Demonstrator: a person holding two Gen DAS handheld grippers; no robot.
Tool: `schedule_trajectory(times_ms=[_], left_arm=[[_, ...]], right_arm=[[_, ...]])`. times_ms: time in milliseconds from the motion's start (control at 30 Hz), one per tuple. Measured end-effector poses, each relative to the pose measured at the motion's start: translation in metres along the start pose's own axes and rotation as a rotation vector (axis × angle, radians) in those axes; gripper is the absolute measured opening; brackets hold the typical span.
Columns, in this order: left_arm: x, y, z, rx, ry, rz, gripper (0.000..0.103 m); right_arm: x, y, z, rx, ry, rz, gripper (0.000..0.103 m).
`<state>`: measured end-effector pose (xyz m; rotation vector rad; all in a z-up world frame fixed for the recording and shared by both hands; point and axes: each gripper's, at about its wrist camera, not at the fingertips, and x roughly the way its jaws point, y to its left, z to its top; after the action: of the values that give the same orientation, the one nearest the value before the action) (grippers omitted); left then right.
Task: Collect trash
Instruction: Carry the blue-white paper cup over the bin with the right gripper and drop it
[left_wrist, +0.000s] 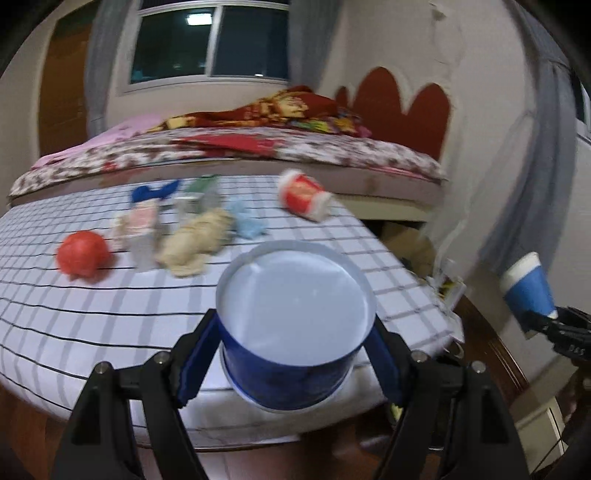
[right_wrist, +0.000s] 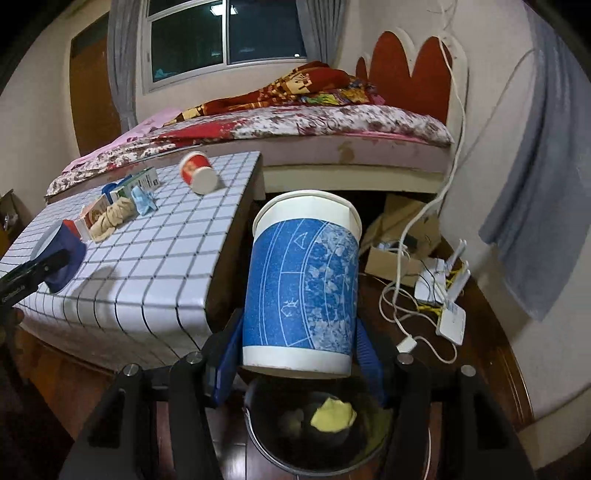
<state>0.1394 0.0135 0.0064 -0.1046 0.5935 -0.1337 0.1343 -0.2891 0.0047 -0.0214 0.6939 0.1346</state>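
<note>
On the checked tabletop (left_wrist: 110, 325), from left to right, lie a red ball (left_wrist: 83, 257), cartons (left_wrist: 138, 229), a beige wad (left_wrist: 197, 242), a light blue scrap (left_wrist: 247, 219) and a red cup (left_wrist: 303, 196) on its side; the left hand-held gripper (left_wrist: 293, 350) clamps a wide blue cup (left_wrist: 295, 325) between its pads, over the tabletop's near edge; further right, off the tabletop, the right hand-held gripper (right_wrist: 299, 354) grips a tall blue cup (right_wrist: 304, 280) by its base, held above a dark bin (right_wrist: 314, 432) with yellow paper (right_wrist: 332, 415) inside.
</note>
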Motion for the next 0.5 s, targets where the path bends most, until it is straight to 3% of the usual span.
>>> schedule_trajectory(times_ms=[500], left_arm=[[0.016,-0.123,-0.030,0.164,0.092,-0.203,0.076]], right_arm=[[-0.007,-0.039,-0.042,-0.007,0.071,0.000,0.059]])
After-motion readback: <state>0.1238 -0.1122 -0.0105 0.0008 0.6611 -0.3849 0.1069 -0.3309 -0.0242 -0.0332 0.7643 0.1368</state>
